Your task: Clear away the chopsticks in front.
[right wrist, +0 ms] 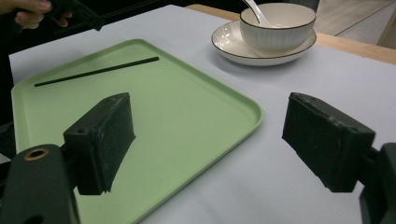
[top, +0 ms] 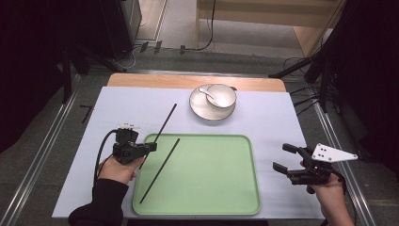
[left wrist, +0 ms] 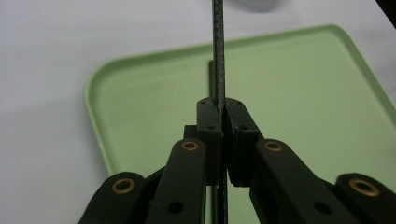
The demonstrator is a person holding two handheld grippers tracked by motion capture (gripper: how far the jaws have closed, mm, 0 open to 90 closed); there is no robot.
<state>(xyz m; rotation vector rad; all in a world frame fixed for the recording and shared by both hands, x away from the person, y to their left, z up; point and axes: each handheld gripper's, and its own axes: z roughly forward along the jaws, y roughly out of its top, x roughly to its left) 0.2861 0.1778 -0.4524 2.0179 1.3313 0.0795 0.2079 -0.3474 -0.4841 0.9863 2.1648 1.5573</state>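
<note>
So the big green tray [top: 207,188] sits in the middle of the white table [top: 282,117] right in front of the person, which makes sense as the drop spot since both hands can reach it easily. One black chopstick [top: 160,170] is already lying flat in the tray's left half, running diagonally from near-left to far-right. The plate [top: 200,110] with the bowl [top: 222,96] and spoon [top: 205,92] is parked at the far edge, well apart from all this, so it's out of the way. The left gripper [top: 149,147] has its jaws squeezed tight on the second chopstick [top: 165,123], pinching it partway along its length, probably so it balances and doesn't droop. That stick hangs over the tray's left rim, long axis on nearly the same diagonal as the one lying down, far tip out over the table toward the plate, near end over the tray. My guess is it's being lined up to land next to its twin. The right gripper [top: 282,157] hovers off the tray's right side, jaws wide apart, holding nothing.
</note>
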